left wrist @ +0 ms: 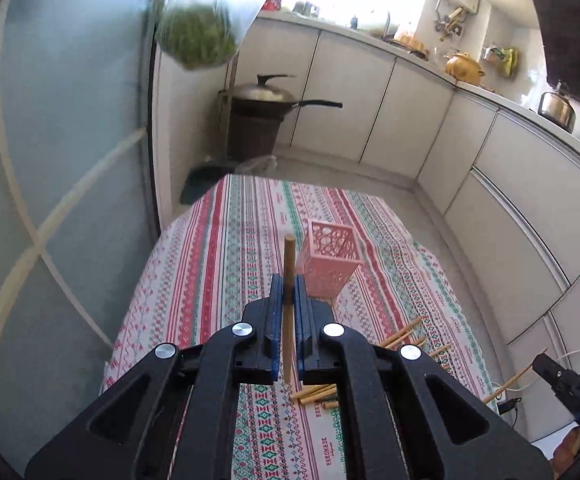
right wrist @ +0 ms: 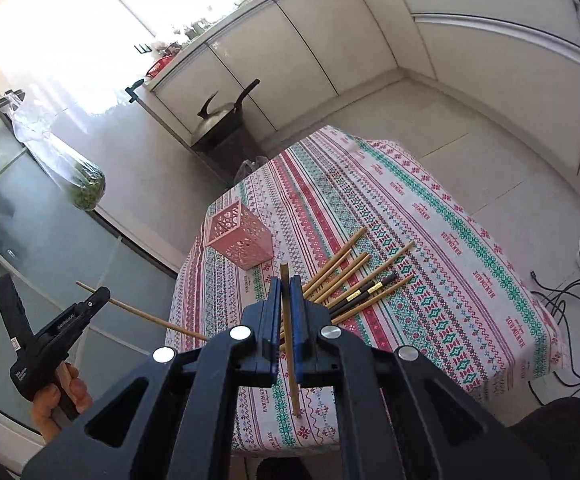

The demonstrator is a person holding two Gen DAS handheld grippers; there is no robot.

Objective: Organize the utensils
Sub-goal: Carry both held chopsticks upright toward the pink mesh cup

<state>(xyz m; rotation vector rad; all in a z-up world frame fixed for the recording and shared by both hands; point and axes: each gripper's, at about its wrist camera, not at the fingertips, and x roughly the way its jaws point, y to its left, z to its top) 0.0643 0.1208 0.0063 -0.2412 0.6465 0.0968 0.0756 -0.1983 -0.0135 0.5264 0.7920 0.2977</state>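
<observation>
Between my left tongs [left wrist: 288, 280] I hold one bamboo chopstick [left wrist: 288, 304], clamped tight by the blue pads and running straight ahead along the fingers, its tip poking out past them. Just beyond and slightly right of those tongs stands the pink lattice holder [left wrist: 330, 260], upright on the patterned worktop [left wrist: 217, 248]. My right tongs [right wrist: 288, 280] are likewise closed on a second bamboo chopstick [right wrist: 290, 332], which passes between the pads with its near end hanging over the cloth. Ahead and to the right of the right tongs lies the loose pile of chopsticks [right wrist: 354, 276], mostly bamboo with a couple of dark ones, fanned out flat on the worktop. From the right wrist camera the holder sits ahead and to the left, well apart from the pile, and my left tongs appear far left, off the worktop's edge
</observation>
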